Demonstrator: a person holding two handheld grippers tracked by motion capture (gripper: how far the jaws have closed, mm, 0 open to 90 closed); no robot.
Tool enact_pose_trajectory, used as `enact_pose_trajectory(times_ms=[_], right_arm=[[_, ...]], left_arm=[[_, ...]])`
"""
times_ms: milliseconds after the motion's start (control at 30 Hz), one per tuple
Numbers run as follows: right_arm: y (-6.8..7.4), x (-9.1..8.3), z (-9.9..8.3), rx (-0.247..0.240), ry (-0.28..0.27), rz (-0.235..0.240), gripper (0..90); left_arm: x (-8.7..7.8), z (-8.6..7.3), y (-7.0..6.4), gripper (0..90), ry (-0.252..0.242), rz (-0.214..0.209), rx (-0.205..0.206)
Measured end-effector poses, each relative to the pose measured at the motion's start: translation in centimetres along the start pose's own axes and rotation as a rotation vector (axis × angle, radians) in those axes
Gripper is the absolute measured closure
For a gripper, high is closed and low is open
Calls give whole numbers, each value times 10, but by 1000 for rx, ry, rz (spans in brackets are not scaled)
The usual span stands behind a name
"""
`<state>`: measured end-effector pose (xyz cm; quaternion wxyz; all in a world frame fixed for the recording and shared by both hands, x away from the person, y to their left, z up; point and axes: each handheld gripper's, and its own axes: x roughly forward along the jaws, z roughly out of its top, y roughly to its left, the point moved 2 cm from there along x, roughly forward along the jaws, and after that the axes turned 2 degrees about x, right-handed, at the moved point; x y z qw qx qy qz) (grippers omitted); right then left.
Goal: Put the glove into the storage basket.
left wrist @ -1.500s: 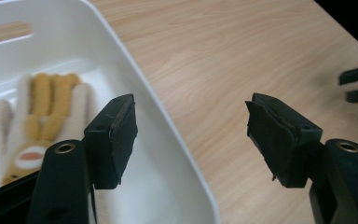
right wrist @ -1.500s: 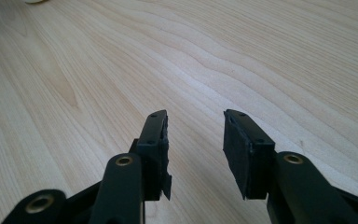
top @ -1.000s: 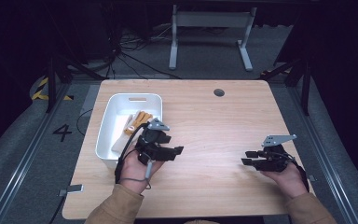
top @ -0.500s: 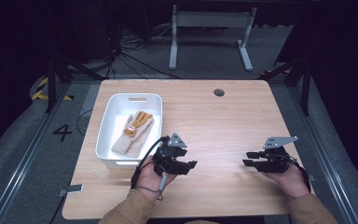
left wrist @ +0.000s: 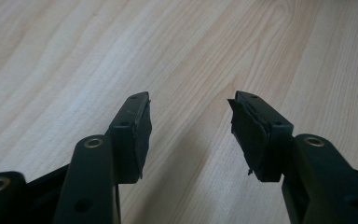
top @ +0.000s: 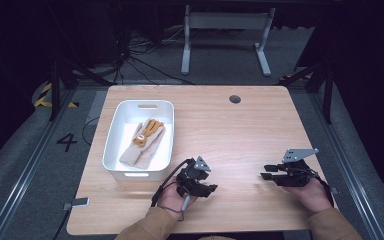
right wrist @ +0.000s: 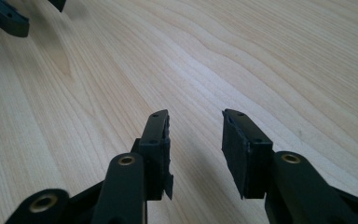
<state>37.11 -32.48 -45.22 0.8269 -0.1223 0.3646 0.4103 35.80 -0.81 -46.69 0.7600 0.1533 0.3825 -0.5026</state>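
Note:
A white bin (top: 114, 131) stands on the left half of the wooden table (top: 240, 130); a beige glove with orange fingers (top: 142, 140) lies inside it. My left gripper (top: 211, 189) rests low over the table to the right of the bin's near corner, open and empty; its jaws stand apart over bare wood (left wrist: 189, 126). My right gripper (top: 264, 172) sits near the table's right front, pointing left, open with nothing between its pads (right wrist: 196, 140). The left gripper's jaw tips (right wrist: 9, 18) appear at the top left of the right gripper view.
A round cable hole (top: 235, 99) sits near the table's far edge. A metal frame stand (top: 225, 30) is on the floor behind the table. A floor rail (top: 25, 160) with a painted 4 (top: 67, 142) runs along the left side.
My left gripper has moved away from the bin toward the table's front middle and come down onto the wood. The glove now lies uncovered in the bin. The right gripper has stayed put.

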Motion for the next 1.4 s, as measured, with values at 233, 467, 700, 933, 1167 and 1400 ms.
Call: enact_pose_trajectory(times_ms=[233,467,700,933,1167,1400], right_arm=[[0,4,-4,-13,1,11,618],[4,9,-6,-26,10,6,616],[7,14,-8,-36,25,-3,616],[8,14,-8,-37,25,-2,616],[8,14,-8,-37,23,-2,615],[8,14,-7,-34,19,-5,603]], left_arm=[[8,-3,-6,460,15,28,81],[10,-4,-8,440,8,16,90],[8,-4,-9,437,0,20,93],[6,-3,-8,434,-9,15,91],[4,-3,-9,433,-15,17,94],[2,-3,-9,429,-21,21,97]])
